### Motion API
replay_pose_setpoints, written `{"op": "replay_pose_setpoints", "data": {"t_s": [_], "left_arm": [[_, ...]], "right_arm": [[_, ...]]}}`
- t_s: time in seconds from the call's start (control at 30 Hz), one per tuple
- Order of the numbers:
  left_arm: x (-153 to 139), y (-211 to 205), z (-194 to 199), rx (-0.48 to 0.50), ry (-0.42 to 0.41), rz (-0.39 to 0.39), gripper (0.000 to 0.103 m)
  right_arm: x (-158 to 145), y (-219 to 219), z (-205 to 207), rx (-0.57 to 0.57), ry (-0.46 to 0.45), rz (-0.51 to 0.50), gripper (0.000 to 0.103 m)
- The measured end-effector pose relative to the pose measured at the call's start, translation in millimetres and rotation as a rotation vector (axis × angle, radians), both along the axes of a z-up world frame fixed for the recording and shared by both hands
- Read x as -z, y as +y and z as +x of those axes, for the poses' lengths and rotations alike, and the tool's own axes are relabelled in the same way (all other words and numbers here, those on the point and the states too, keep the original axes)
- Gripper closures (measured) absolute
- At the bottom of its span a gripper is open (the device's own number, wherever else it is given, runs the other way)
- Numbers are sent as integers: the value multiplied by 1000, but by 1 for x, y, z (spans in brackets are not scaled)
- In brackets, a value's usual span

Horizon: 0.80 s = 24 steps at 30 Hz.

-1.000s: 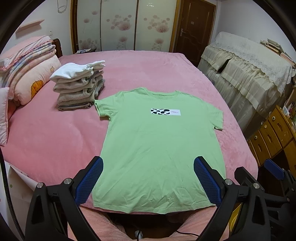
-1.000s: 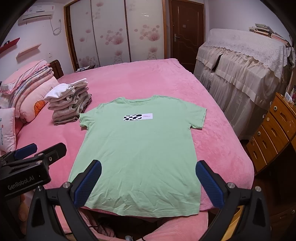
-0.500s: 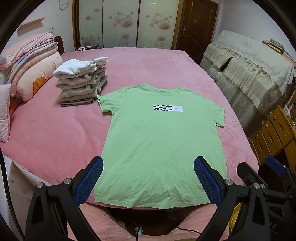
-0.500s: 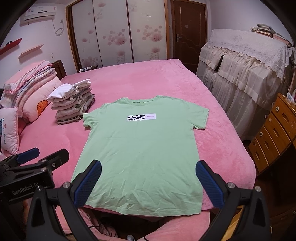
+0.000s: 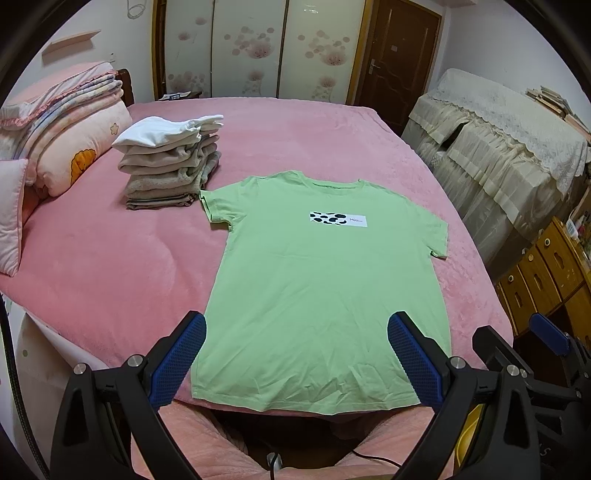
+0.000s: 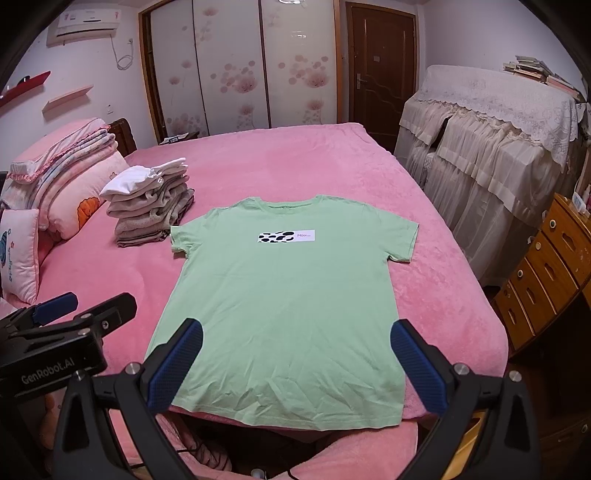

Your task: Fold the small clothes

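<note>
From the left wrist view, a wide bed under a pink plush blanket (image 5: 295, 125) fills the room's middle. Beyond its far edge stand sliding wardrobe doors printed with pale pink blossoms (image 5: 255, 48) and a dark brown wooden door (image 5: 399, 62). Furniture draped in cream lace cloth (image 5: 498, 140) runs along the bed's right edge, with a yellow wooden chest of drawers (image 5: 546, 273) nearer. The light green short-sleeved T-shirt (image 5: 325, 288) lies flat, front up, its hem at the bed's near edge; a white chest patch with black cow spots (image 5: 338, 219) carries small writing too fine to read here. A stack of folded beige and white clothes (image 5: 170, 162) sits just beside the shirt's left sleeve, and pink folded quilts and pillows (image 5: 62, 129) are piled at the left edge. The left gripper (image 5: 295, 354) hangs with its blue pads spread wide, holding nothing.

From the right wrist view, a white wall air conditioner (image 6: 88, 26) hangs at upper left and books (image 6: 539, 70) lie on the draped furniture. The patch reads "Moo", the rest illegible. The left gripper's black body shows "GenRobot.AI". The right gripper (image 6: 297, 362) is likewise spread wide and empty above the shirt's hem.
</note>
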<state>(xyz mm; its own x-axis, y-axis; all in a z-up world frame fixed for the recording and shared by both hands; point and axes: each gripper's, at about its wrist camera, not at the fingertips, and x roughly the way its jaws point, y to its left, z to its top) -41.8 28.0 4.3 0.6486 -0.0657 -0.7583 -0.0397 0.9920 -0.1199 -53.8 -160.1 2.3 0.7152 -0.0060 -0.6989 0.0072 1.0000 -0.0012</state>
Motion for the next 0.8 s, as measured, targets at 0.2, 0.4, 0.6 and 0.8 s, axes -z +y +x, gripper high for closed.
{"op": "replay_pose_setpoints", "data": {"t_s": [0.2,0.4,0.6,0.8], "left_arm": [[2,4,-1,-10,3,-14,5],[4,6,2,-15,7,-12,5],[10,1,13,-14,39,9,5],[17,-3,36,-13,66,25,5]], "right_arm": [[0,0,0,-1,2,1,1],[1,2,0,-2,2,-1,1],[10,3,6,-4,32,7,1],[13,-3,26,7,37,1,1]]}}
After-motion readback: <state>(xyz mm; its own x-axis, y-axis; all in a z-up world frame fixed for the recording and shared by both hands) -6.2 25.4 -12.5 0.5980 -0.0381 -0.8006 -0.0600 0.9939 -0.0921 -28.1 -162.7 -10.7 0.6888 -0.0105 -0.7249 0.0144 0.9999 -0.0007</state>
